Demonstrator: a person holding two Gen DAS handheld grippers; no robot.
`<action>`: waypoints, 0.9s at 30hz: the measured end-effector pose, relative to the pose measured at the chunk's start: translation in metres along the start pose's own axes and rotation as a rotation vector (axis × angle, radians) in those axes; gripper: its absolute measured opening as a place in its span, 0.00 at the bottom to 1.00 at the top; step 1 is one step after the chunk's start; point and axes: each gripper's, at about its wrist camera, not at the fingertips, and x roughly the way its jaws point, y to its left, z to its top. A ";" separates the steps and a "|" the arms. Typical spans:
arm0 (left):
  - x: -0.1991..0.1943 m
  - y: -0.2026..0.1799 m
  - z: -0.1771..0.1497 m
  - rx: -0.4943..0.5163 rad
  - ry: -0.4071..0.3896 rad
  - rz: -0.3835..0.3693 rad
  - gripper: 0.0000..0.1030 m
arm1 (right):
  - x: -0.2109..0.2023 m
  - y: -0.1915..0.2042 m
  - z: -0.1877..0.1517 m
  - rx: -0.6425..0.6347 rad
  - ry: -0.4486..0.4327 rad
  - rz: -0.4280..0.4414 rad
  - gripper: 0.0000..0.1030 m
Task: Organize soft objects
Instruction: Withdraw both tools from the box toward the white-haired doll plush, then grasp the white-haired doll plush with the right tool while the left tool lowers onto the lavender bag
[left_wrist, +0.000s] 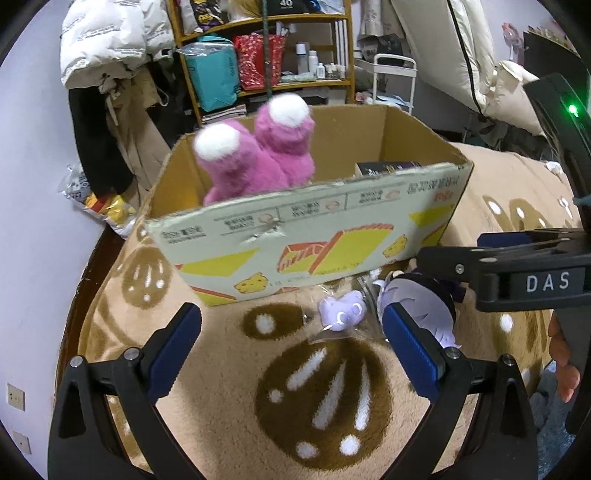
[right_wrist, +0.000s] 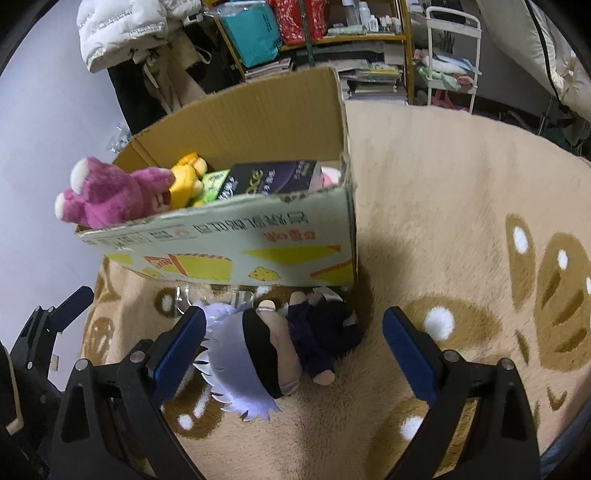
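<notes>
A cardboard box (left_wrist: 317, 221) stands on a tan patterned blanket. A pink plush bear (left_wrist: 255, 155) lies in it with its feet over the rim; it also shows in the right wrist view (right_wrist: 107, 195) beside a yellow plush (right_wrist: 186, 179). A white-haired doll in dark clothes (right_wrist: 280, 347) lies on the blanket in front of the box, between my right gripper's (right_wrist: 293, 343) open fingers. A small lilac plush in a clear bag (left_wrist: 341, 310) lies next to the doll (left_wrist: 421, 299). My left gripper (left_wrist: 291, 334) is open and empty above the blanket.
The box (right_wrist: 258, 243) also holds a dark carton (right_wrist: 273, 177) and a green packet (right_wrist: 214, 182). Behind stand a wooden shelf (left_wrist: 266, 55), hanging coats (left_wrist: 110, 59) and a white cart (right_wrist: 454, 55). The right gripper's body (left_wrist: 517, 273) crosses the left wrist view.
</notes>
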 end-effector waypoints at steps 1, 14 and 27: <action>0.002 -0.001 0.000 0.003 0.003 -0.004 0.95 | 0.002 -0.001 0.000 0.004 0.005 -0.001 0.98; 0.032 -0.003 -0.015 0.012 0.072 -0.044 0.95 | 0.024 0.001 0.001 0.014 0.063 -0.006 0.98; 0.044 0.004 -0.017 -0.021 0.093 -0.095 0.95 | 0.044 0.010 -0.002 0.015 0.116 0.004 1.00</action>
